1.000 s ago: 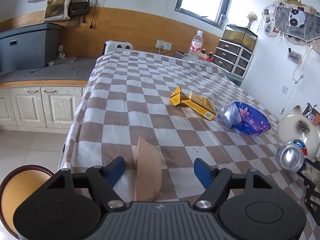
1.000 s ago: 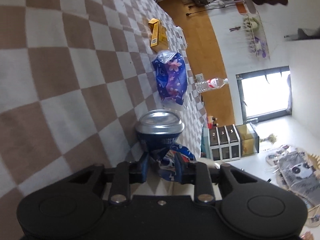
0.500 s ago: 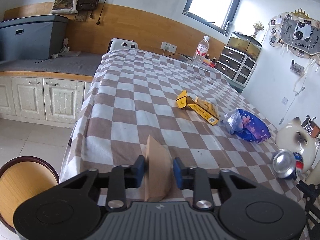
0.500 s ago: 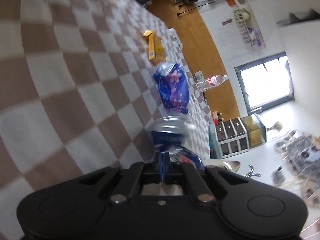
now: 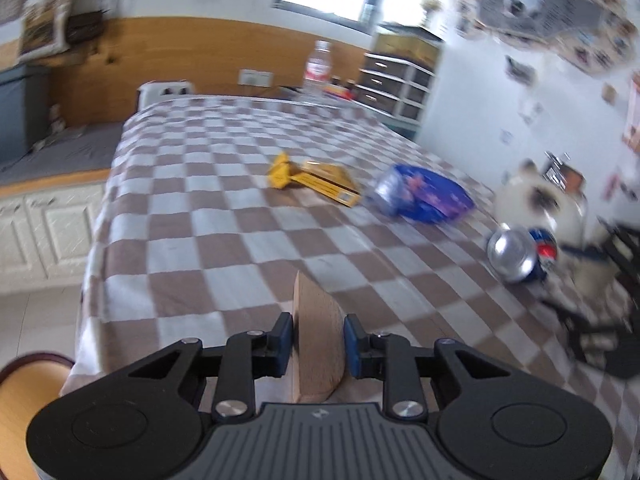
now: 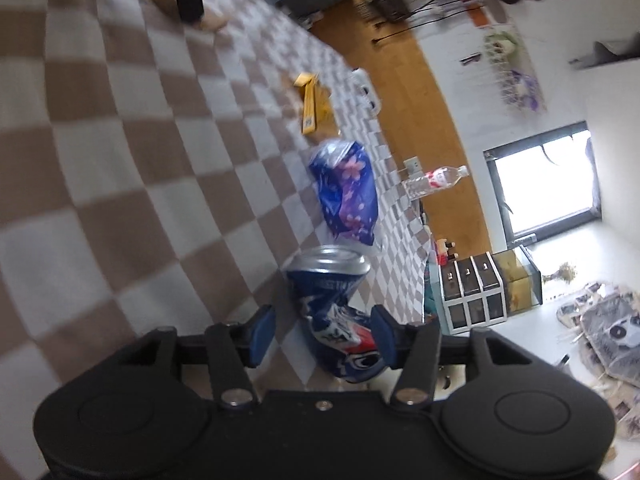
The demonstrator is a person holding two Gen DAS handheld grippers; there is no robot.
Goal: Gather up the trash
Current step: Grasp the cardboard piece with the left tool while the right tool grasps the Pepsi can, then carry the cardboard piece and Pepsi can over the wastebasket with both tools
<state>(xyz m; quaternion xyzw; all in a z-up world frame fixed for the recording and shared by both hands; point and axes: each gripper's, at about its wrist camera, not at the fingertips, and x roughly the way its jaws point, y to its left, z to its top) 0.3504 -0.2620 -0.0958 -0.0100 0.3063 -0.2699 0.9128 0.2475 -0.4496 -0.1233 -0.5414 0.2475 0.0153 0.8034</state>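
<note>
Right wrist view: crushed can [image 6: 334, 312] between spread right gripper [image 6: 323, 336] fingers, unclamped, above checkered table [image 6: 120, 160]. Light, thin-walled, slick; best pinched across the dented waist. Left gripper [image 5: 317, 340] clamped on stiff cardboard [image 5: 316, 344].

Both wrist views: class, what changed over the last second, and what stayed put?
The left gripper closed on the brown paper piece. The right gripper, earlier pinching the crushed can, opened. The yellow box and blue wrapper stayed put.
</note>
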